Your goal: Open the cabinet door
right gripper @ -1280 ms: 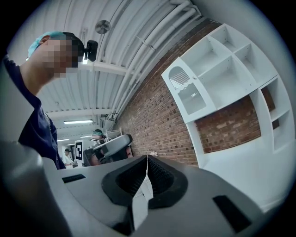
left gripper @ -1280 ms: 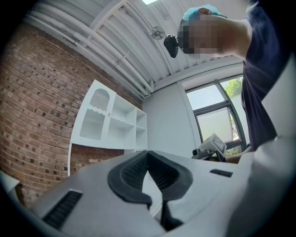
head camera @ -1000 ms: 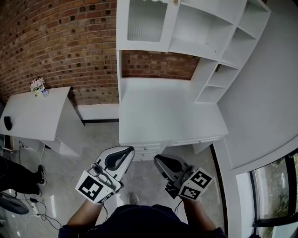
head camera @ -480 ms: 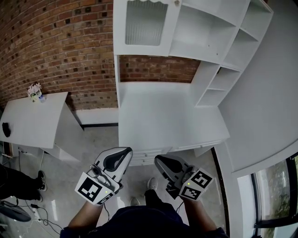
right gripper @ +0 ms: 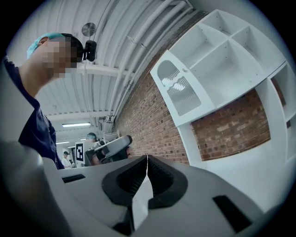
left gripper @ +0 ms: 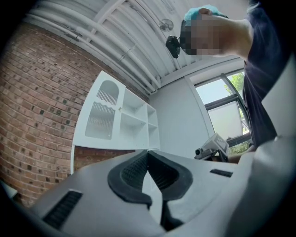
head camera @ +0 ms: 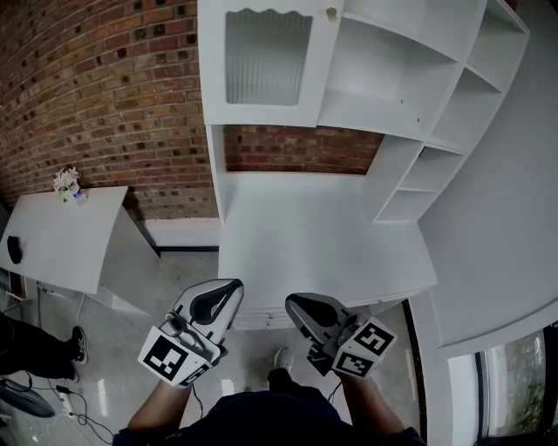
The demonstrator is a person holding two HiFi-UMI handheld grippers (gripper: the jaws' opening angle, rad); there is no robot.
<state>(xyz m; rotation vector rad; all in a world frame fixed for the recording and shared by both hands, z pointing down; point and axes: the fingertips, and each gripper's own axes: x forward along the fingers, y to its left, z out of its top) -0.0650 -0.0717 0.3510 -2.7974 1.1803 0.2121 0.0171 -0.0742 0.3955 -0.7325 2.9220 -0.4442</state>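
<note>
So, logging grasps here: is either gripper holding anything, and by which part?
Nothing is held: the left gripper and the right gripper are both shut on nothing.

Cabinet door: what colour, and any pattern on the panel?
White cabinet door, its middle vertically ribbed with a wavy top edge. The head view shows it best.

Smooth matt white cabinet door (head camera: 266, 63) with ribbed pane (head camera: 261, 43); rough brick wall (head camera: 105, 87).

1 L gripper (head camera: 234, 285), 1 R gripper (head camera: 293, 301), 1 cabinet door (head camera: 266, 61), 1 knob (head camera: 330, 12), 1 side table (head camera: 61, 239).
</note>
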